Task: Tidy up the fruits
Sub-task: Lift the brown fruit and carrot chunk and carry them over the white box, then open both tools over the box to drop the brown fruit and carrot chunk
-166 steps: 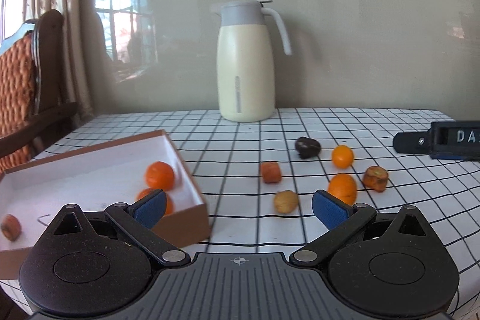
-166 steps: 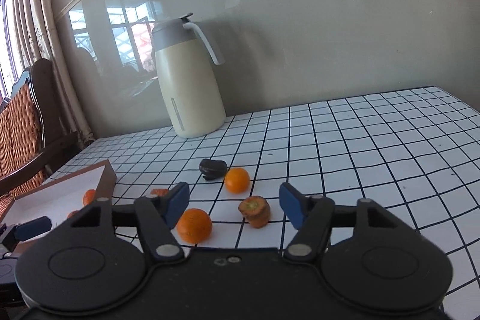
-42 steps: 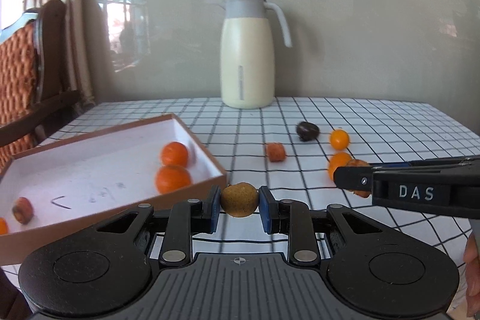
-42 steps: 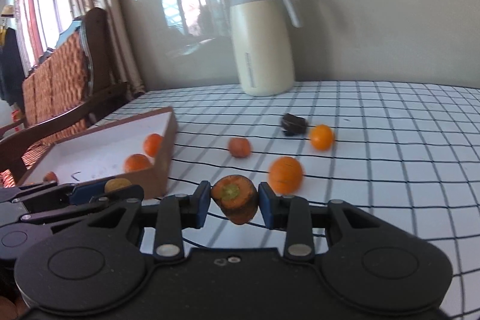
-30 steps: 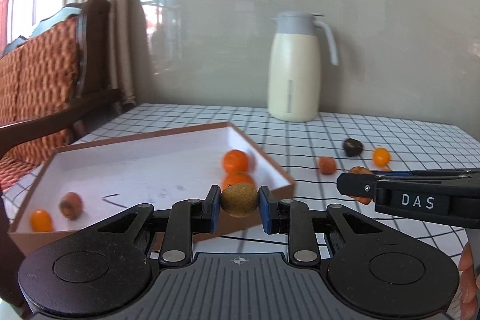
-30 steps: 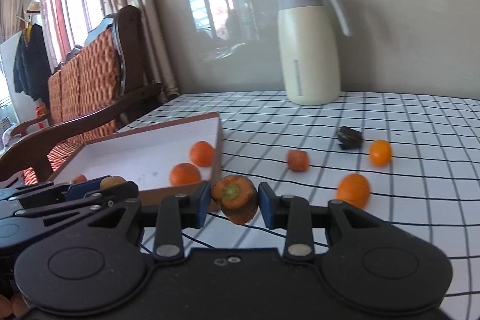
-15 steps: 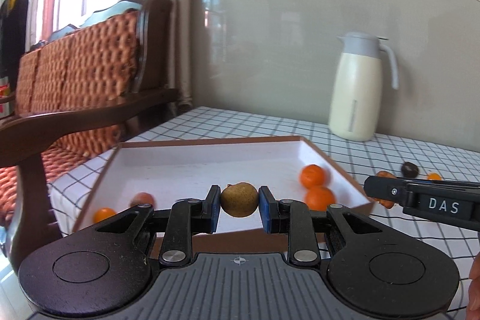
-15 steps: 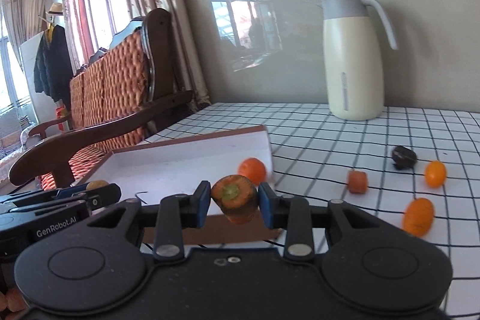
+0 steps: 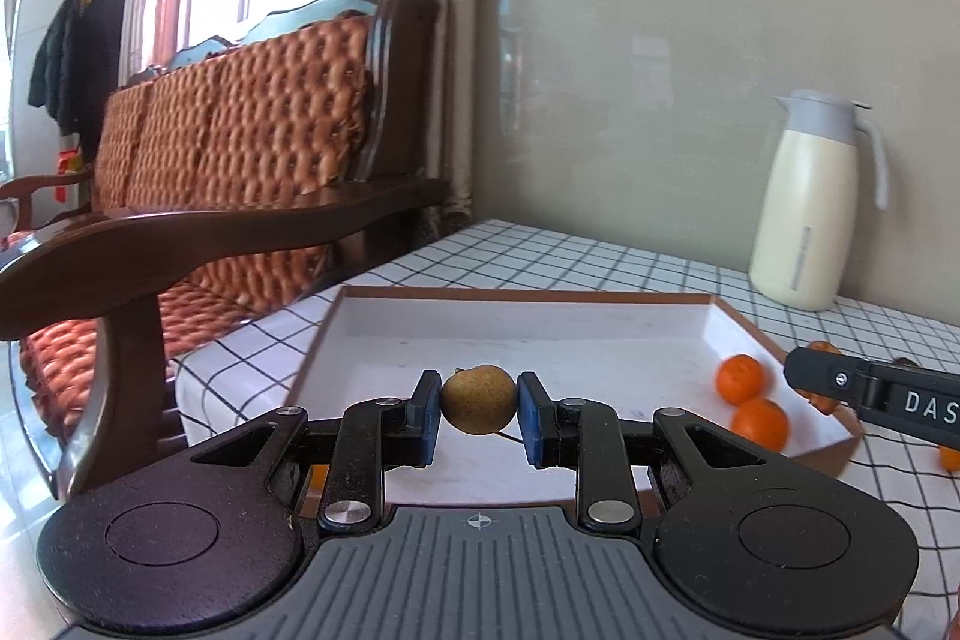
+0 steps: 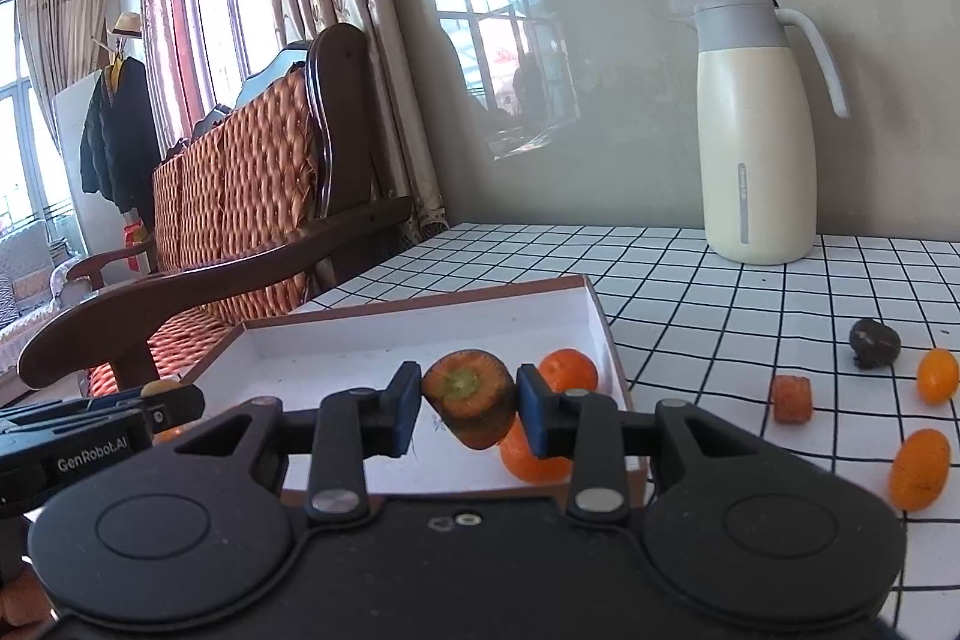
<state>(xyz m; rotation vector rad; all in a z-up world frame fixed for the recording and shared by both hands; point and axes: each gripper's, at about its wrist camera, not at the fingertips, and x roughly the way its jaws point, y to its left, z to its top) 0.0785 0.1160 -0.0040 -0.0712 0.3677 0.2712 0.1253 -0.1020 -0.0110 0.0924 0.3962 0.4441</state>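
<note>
My left gripper (image 9: 479, 409) pinches a brown fruit (image 9: 479, 398) at frame centre over the box (image 9: 528, 322); my right gripper (image 10: 467, 409) pinches a carrot stub (image 10: 470, 396) above its near edge. I'd lower both well inside before letting go, clear of the oranges (image 9: 741, 379).

box (image 10: 606, 334) left on table (image 10: 720, 280), jug (image 10: 759, 130) behind

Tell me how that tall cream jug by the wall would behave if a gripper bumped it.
The jug looks tall over a narrow base, so a high nudge might tip it. Its glossy side could slip. How full it is cannot be seen.
</note>
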